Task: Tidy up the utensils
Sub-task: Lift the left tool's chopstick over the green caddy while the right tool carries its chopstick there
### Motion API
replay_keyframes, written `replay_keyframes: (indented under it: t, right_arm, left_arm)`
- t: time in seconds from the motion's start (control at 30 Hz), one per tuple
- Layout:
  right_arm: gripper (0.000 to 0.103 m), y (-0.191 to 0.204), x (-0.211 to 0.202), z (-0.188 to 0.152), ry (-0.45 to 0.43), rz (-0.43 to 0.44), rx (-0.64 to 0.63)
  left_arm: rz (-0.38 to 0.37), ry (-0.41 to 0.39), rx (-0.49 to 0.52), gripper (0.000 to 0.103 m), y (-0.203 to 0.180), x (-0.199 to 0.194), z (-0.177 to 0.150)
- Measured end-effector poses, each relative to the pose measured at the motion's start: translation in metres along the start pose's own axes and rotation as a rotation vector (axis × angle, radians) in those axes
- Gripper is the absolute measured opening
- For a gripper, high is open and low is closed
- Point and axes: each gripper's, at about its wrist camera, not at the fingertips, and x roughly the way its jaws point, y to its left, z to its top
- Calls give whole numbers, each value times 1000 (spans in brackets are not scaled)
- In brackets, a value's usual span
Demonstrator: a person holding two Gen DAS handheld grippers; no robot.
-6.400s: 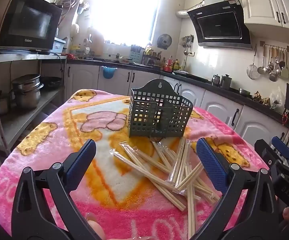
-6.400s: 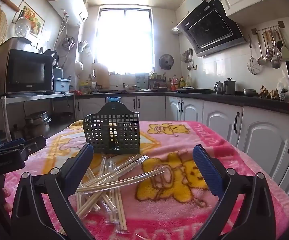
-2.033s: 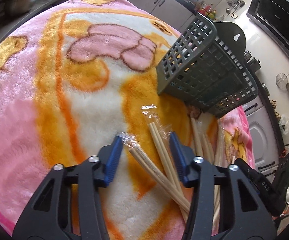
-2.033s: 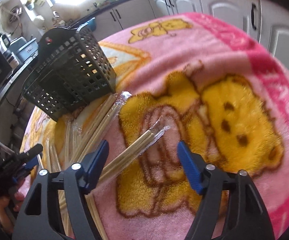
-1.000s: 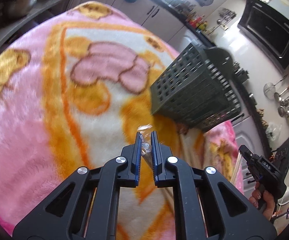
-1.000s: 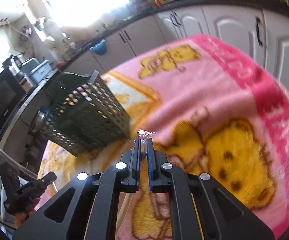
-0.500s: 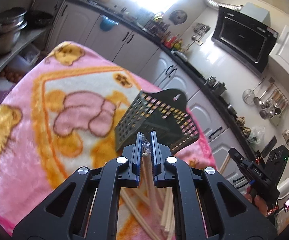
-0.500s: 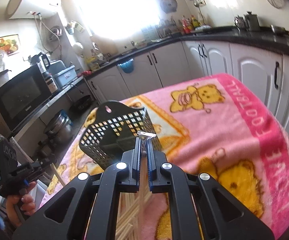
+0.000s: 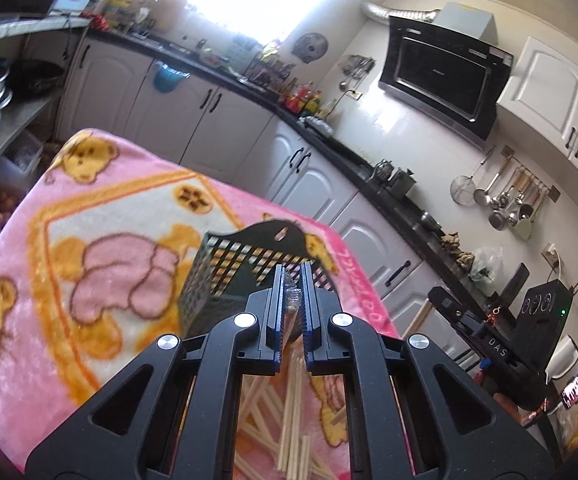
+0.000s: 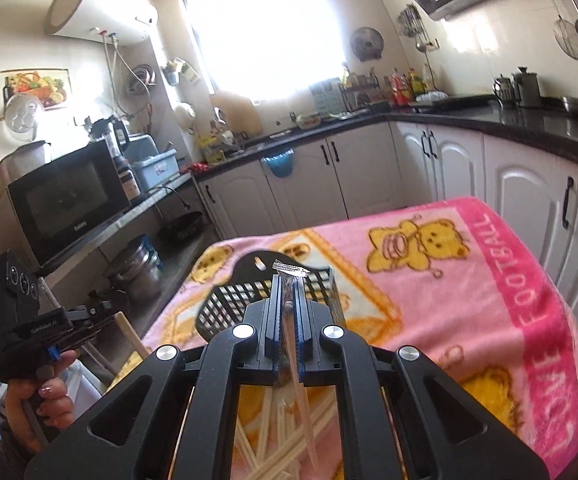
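Above pink blanket (image 9: pixel 101 184), each hand-held gripper (image 9: pixel 291 280) (image 10: pixel 288 292) clamps wrapped chopsticks (image 10: pixel 303 412) hanging lengthwise, top toward basket (image 9: pixel 225 276).

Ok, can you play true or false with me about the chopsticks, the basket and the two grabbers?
1. The left gripper is shut on a plastic-wrapped pair of wooden chopsticks. True.
2. The right gripper is wide open. False: it pinches another wrapped wooden chopstick pair.
3. The dark green plastic grid basket stands on a pink teddy-bear blanket. True.
4. Every chopstick is already in the basket. False: loose wrapped chopsticks lie on the blanket.
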Motion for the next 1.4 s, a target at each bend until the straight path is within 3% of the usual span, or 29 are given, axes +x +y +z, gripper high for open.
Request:
replay_keyframes:
  t: [0.5, 0.93, 1.4]
  right_arm:
    - [6, 42, 6, 63, -147, 87, -97]
    - [6, 41, 30, 103, -241, 71, -134]
    - [6, 19, 58, 95, -263, 42, -146]
  left_arm:
    - [-63, -139, 61, 4, -37, -9, 60]
    - [-13, -227, 96, 4, -40, -1, 100]
    - [68, -210, 117, 4, -21, 35, 88]
